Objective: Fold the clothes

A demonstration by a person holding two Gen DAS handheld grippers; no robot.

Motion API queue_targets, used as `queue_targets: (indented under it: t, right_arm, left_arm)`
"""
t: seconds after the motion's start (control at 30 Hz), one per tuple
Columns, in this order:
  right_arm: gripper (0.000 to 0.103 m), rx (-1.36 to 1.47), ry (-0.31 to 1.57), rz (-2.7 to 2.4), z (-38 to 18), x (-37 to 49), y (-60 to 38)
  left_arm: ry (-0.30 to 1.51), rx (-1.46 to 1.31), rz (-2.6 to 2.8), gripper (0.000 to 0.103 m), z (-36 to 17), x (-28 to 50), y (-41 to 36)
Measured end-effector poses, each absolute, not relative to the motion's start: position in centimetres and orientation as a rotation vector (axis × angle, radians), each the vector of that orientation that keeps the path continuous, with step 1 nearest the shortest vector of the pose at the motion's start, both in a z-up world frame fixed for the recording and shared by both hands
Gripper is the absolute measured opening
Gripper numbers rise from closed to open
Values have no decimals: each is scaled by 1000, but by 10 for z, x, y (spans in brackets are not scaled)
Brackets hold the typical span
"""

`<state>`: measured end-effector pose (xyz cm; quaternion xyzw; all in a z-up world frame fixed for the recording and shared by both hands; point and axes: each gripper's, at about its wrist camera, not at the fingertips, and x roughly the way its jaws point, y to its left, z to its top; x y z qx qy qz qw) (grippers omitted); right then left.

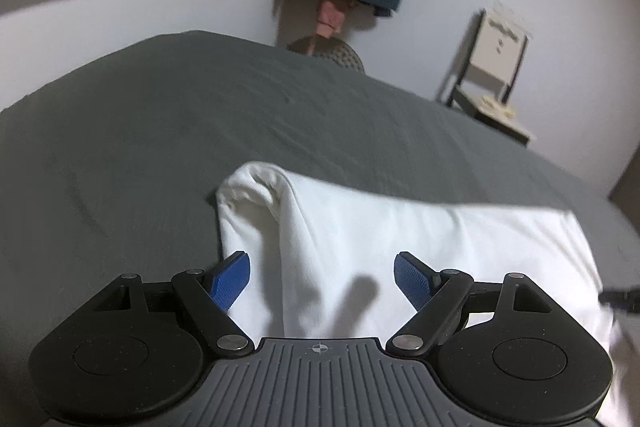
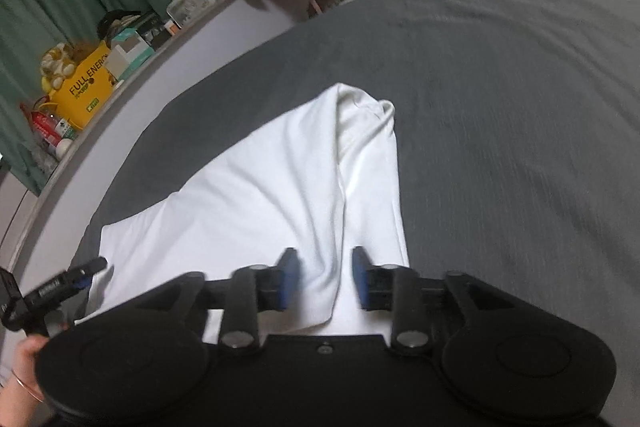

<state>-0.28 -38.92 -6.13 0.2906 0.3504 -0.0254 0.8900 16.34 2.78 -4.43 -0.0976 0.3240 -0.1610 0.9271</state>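
Lying mid-bed, white garment (image 2: 256,195) (folded edge raised) amid bare grey sheet (image 2: 500,87).

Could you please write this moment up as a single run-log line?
stage: fold under way | white garment: partly folded on grey bed | left tongs: open over garment | right tongs: astride fabric ridge, pads apart

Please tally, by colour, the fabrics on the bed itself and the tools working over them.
White: 1, the folded garment
Grey: 1, the bed sheet
Black with blue pads: 2, the left tool and the right tool
Total: 4
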Motion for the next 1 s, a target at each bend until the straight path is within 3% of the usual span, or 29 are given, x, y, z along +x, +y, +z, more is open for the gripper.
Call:
queue_targets:
  t: [0.23, 0.37, 0.53, 1.0]
  right_arm:
    - [49, 544, 576, -126, -45, -8, -389]
    - [69, 543, 467, -115, -43, -7, -393]
    - [82, 535, 444, -65, -43, 2, -387]
    - [85, 481, 450, -45, -32, -2, -372]
  left_arm:
    - [621, -347, -297, 82, -51, 172, 50]
    - [604, -353, -292, 82, -55, 177, 48]
    - [604, -317, -286, 82, -54, 187, 35]
    - [605, -369, -272, 82, -57, 201, 38]
